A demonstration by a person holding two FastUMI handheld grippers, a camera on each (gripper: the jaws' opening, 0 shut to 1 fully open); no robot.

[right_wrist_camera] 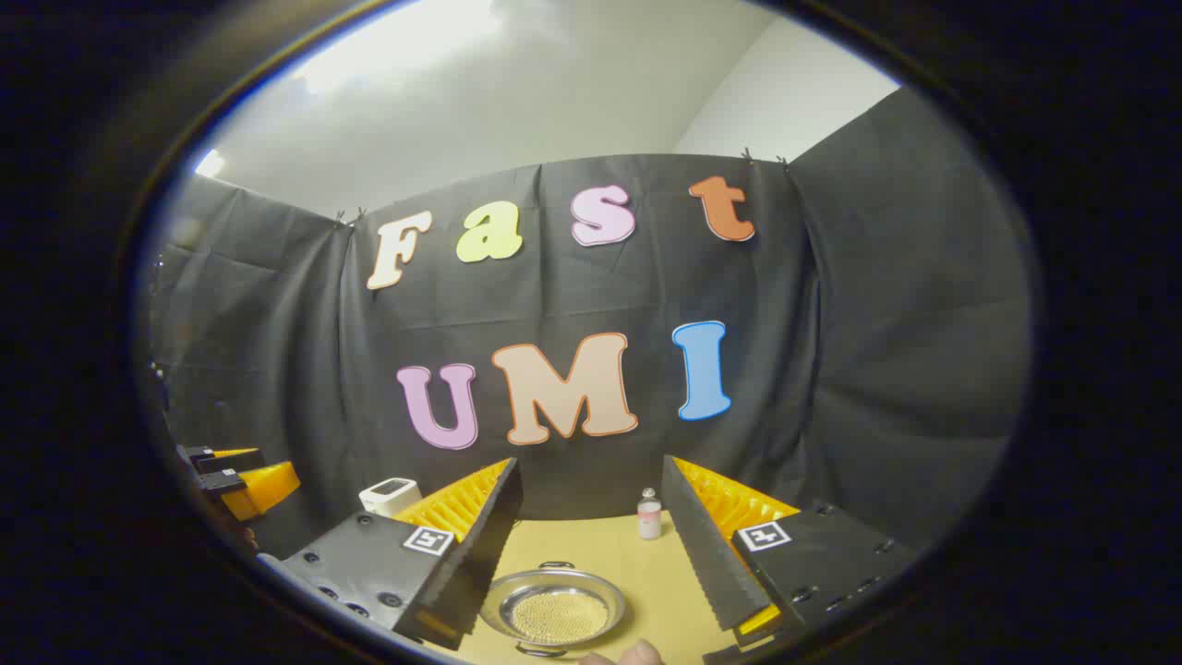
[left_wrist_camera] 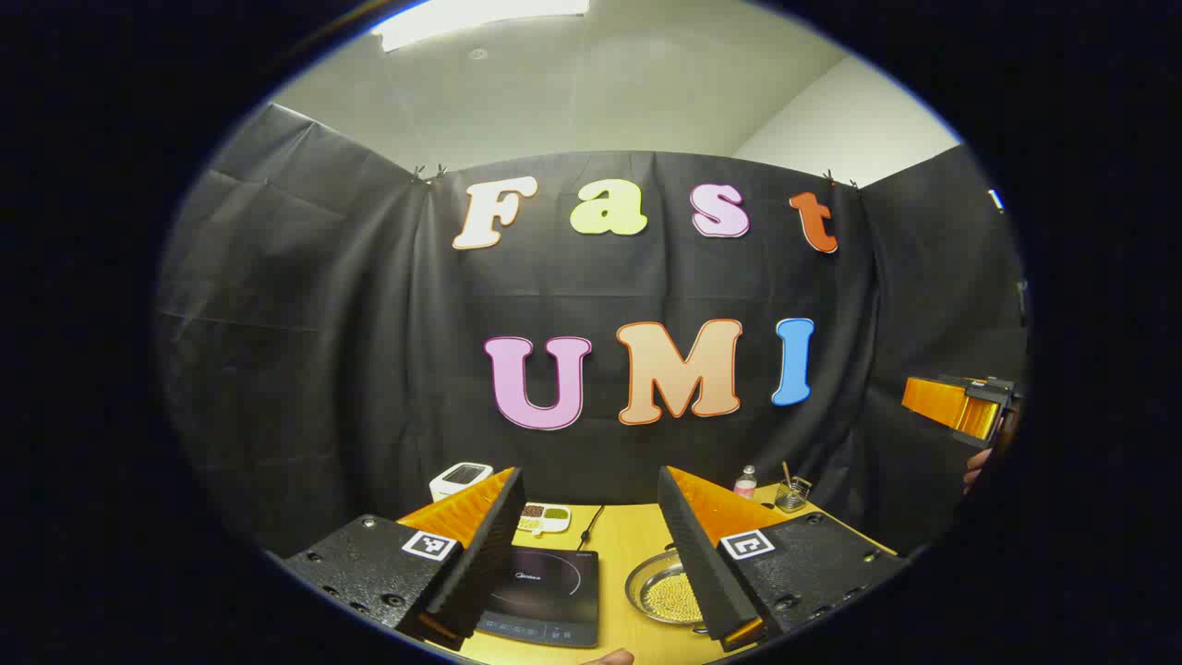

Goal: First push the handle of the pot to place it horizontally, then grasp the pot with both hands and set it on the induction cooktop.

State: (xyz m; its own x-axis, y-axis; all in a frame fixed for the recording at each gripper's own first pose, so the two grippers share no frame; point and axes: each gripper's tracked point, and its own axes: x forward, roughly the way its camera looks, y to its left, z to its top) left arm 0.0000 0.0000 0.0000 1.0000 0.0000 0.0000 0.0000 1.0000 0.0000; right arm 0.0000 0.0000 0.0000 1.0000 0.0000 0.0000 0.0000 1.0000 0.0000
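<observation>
The induction cooktop (left_wrist_camera: 545,596) is flat and black, and it has a small word printed on its top that is too tiny to read. It lies on the yellow wooden counter (left_wrist_camera: 623,554), and a black cord (left_wrist_camera: 589,525) runs from its back edge. Just to the right of it, not touching, sits the pot (left_wrist_camera: 667,591), a shiny, shallow metal one. Inside the pot is a heap of little yellow grains. In the right claw view the pot (right_wrist_camera: 554,608) has a small loop handle on its far rim and another on its near rim. At the back of the counter there is a white tray (left_wrist_camera: 542,517) with small wells holding dark and green bits, a small white machine (left_wrist_camera: 460,480), a little bottle (left_wrist_camera: 745,481) with a pink label, and a wire cup (left_wrist_camera: 792,494) with a stick in it. Black cloth hangs all around as walls, with a pale ceiling and a bright lamp (left_wrist_camera: 480,18) above. The left claw (left_wrist_camera: 591,563) is up above the counter with its fingers wide apart and nothing between them. The right claw (right_wrist_camera: 591,563) is also up in the air, spread apart and empty, with the pot below it. A fingertip (right_wrist_camera: 637,654) peeks in at the bottom edge.
</observation>
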